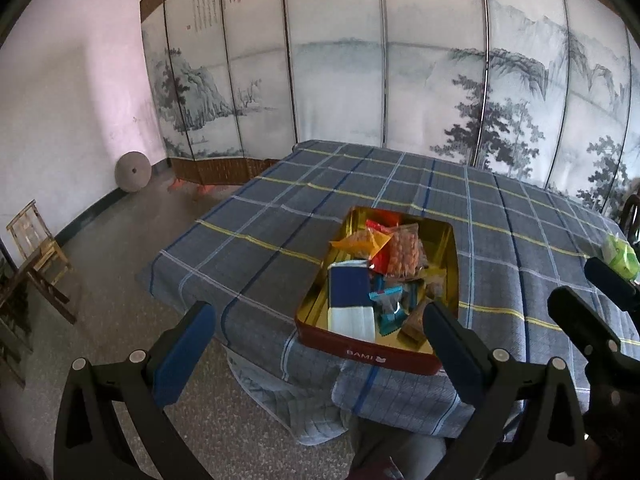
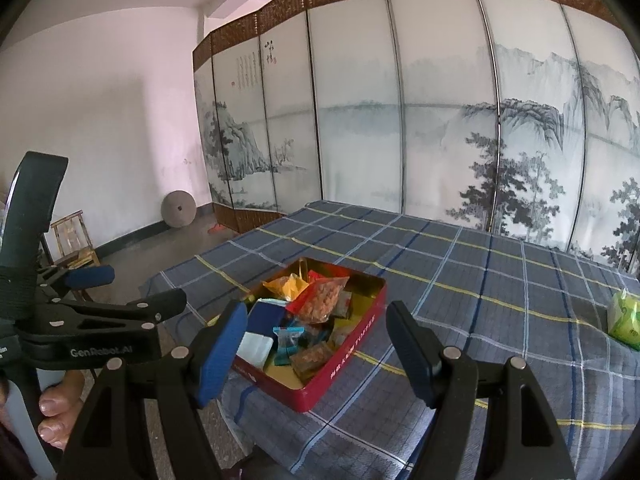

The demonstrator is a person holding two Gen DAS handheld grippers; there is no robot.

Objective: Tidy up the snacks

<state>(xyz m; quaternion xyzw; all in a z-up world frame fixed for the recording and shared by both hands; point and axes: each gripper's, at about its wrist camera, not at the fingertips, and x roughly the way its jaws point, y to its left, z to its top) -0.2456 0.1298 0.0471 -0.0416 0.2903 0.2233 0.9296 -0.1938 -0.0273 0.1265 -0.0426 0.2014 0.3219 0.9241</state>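
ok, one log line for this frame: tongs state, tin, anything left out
left tongs: open, empty | right tongs: open, empty | red tin: on table, lid off, holds snacks | green packet: outside tin, far right

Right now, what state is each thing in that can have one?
Tin: open, no lid on it, snacks piled inside, sitting near the table's corner.
Green pack: on the cloth, outside the tin, far to the right.
Left gripper: open, empty, held short of the tin.
Right gripper: open, empty, held short of the tin.
Tablecloth: spread flat, hanging over the near edge.
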